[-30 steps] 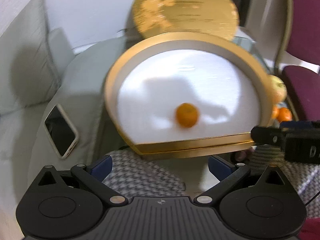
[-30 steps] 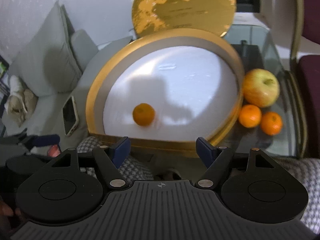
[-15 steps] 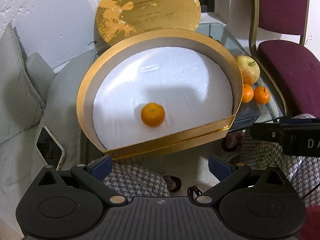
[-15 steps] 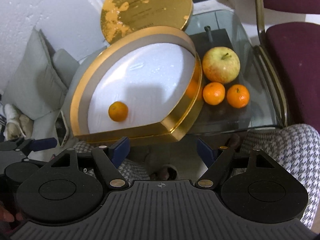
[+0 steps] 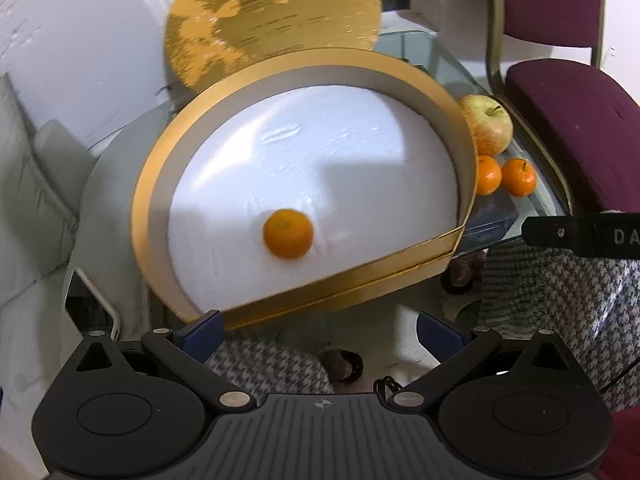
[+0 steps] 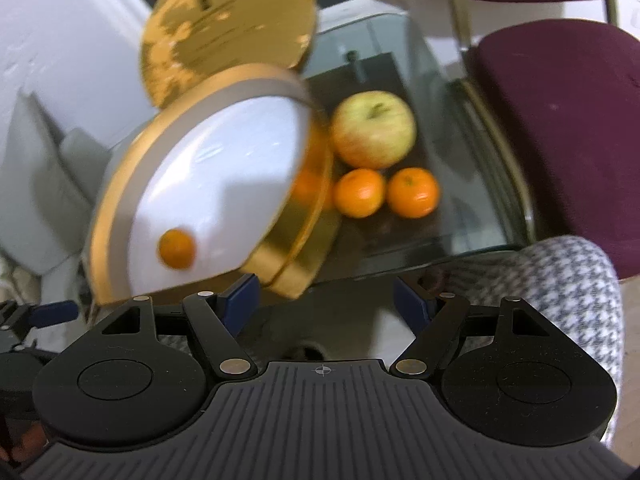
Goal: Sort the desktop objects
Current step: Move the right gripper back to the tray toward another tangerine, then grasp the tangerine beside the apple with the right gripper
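Fruit is being sorted into a gold box (image 5: 160, 184) with a white floor, and only a small part of the job looks done. One small orange (image 5: 288, 233) is seen lying inside the box, near its straight front wall. Three pieces are left outside on the glass table (image 6: 472, 216): an apple (image 6: 373, 128) and two more oranges (image 6: 359, 192) (image 6: 412, 192), set close together just beside the box's right wall. A round gold lid (image 5: 272, 16) is propped up behind the box, so the box has not been closed.

Nothing is held by the left gripper (image 5: 318, 332); its blue fingers are spread wide, just in front of the box's front wall. The right gripper (image 6: 326, 300) is spread wide as well and is empty, with the loose fruit seen ahead of it. It is judged that the apple and two oranges must be put in next. A phone (image 5: 90, 308) is seen on a grey cushion to the left.
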`<state>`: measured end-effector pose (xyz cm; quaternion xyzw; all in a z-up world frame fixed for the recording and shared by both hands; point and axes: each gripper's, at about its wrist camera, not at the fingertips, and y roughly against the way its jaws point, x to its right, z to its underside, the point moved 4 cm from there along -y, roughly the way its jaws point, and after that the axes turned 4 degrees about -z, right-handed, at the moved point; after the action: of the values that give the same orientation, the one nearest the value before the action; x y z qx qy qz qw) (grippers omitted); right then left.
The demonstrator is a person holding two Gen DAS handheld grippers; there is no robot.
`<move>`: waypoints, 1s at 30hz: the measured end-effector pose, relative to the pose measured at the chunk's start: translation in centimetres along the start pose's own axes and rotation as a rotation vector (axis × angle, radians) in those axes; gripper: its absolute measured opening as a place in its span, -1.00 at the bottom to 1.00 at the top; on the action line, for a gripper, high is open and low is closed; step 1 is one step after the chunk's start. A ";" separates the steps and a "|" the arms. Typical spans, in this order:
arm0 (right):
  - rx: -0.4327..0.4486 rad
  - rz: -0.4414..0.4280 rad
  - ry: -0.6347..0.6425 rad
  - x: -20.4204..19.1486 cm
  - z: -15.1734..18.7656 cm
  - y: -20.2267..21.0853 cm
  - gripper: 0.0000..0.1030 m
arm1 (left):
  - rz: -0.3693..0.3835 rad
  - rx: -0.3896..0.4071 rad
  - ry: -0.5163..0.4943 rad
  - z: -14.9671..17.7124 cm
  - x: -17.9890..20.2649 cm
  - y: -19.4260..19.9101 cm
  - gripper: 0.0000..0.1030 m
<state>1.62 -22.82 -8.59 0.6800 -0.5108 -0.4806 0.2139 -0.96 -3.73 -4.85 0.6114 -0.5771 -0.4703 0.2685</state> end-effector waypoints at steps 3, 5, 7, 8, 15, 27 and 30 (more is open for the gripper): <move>0.014 0.030 -0.030 1.4 -0.5 -0.3 0.45 | 0.009 0.011 -0.019 -0.9 0.6 -0.3 0.99; 0.020 0.044 -0.046 2.2 -0.8 -0.6 0.38 | 0.015 0.020 -0.025 -1.6 0.9 -0.5 0.99; 0.028 0.055 -0.057 3.0 -1.1 -1.0 0.37 | 0.022 0.031 -0.034 -2.3 1.3 -0.6 0.99; 0.032 0.061 -0.062 3.4 -1.2 -1.2 0.35 | 0.025 0.036 -0.041 -2.5 1.5 -0.7 0.99; 0.059 0.077 -0.121 5.9 -3.0 -3.5 0.20 | 0.039 0.042 -0.068 -3.9 2.6 -1.7 0.99; 0.038 0.059 -0.208 7.3 -5.5 -7.8 0.19 | 0.034 0.015 -0.074 -4.9 2.9 -3.1 0.99; 0.031 0.058 -0.224 7.6 -5.6 -8.6 0.18 | 0.033 0.006 -0.072 -4.9 2.8 -3.3 0.99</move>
<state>10.86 -27.45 -16.15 0.6102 -0.5583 -0.5393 0.1587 4.59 -6.82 -6.41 0.5851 -0.5977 -0.4860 0.2534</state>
